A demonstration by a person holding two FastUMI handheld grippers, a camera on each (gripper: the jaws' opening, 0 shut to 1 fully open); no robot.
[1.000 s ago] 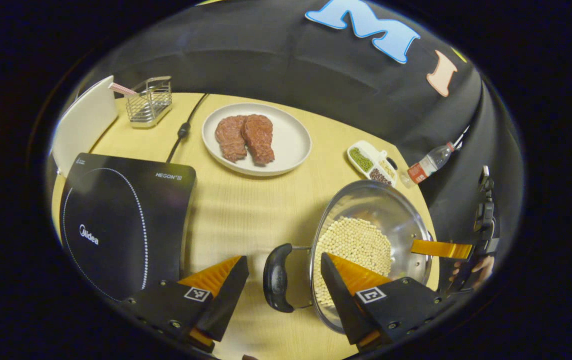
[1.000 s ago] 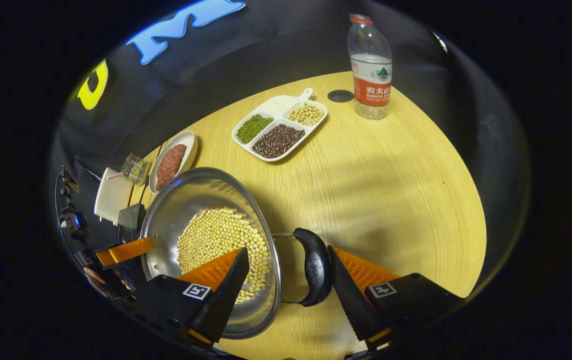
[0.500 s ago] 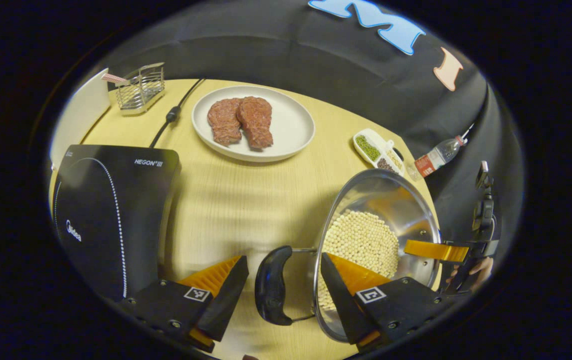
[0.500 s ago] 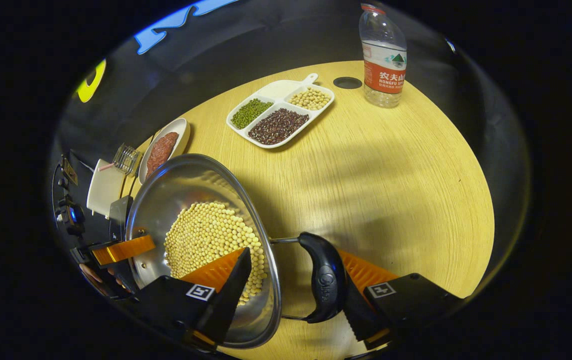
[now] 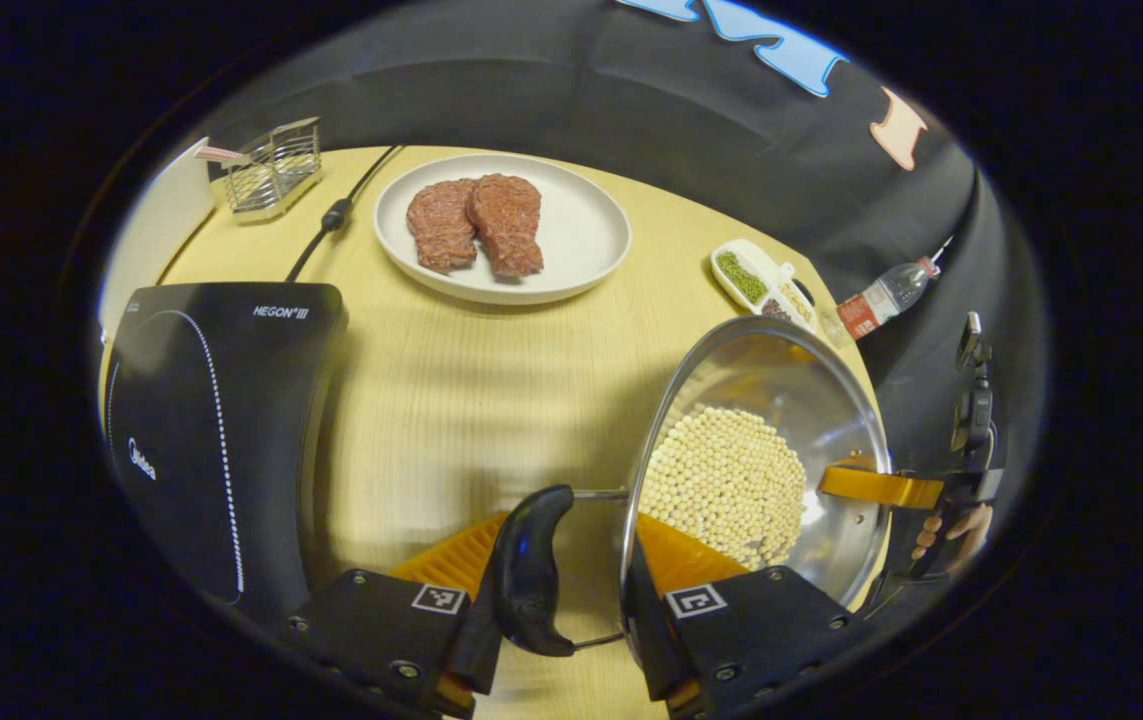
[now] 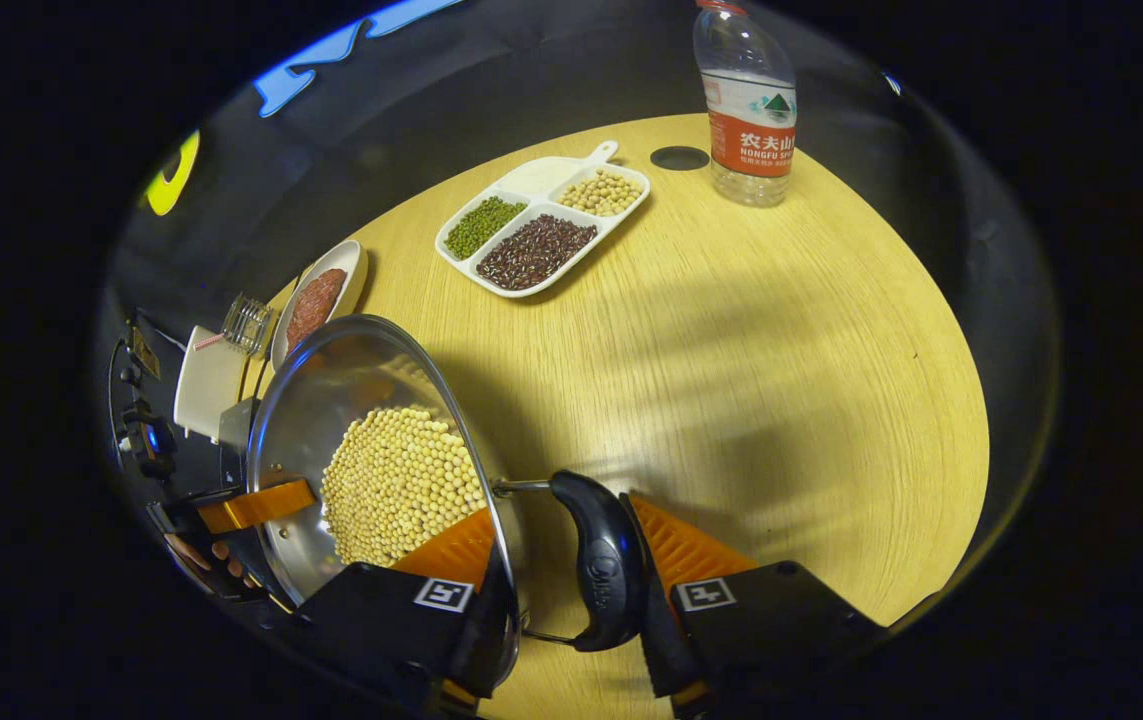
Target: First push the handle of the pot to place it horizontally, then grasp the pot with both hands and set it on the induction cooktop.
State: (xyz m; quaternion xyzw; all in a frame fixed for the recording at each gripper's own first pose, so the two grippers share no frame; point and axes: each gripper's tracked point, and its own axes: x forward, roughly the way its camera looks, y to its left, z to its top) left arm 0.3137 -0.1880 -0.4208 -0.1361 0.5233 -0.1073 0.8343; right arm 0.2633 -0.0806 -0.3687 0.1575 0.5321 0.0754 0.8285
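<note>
A steel pot (image 5: 781, 390) holding soybeans (image 5: 731, 480) sits right of the black induction cooktop (image 5: 211, 420) on the wooden table. My left gripper (image 5: 571, 560) is shut across the pot's black side handle (image 5: 526, 570), one finger outside the handle and the other inside the pot wall. In the right gripper view, my right gripper (image 6: 561, 535) is shut the same way on the opposite black handle (image 6: 603, 570) of the pot (image 6: 331, 390). Each view shows one finger of the other gripper across the pot, with a hand (image 5: 951, 530) behind it.
Behind the pot are a white plate (image 5: 581, 250) with two meat pieces, a divided dish (image 6: 531, 225) of beans and a water bottle (image 6: 746, 110). A wire rack (image 5: 271, 170), a power cord (image 5: 331, 215) and a white board (image 5: 146, 240) stand beyond the cooktop.
Both grippers went from open, straddling the handles, to shut on them. Both views have shifted a little over the table, the cooktop sliding left in the left gripper view.
</note>
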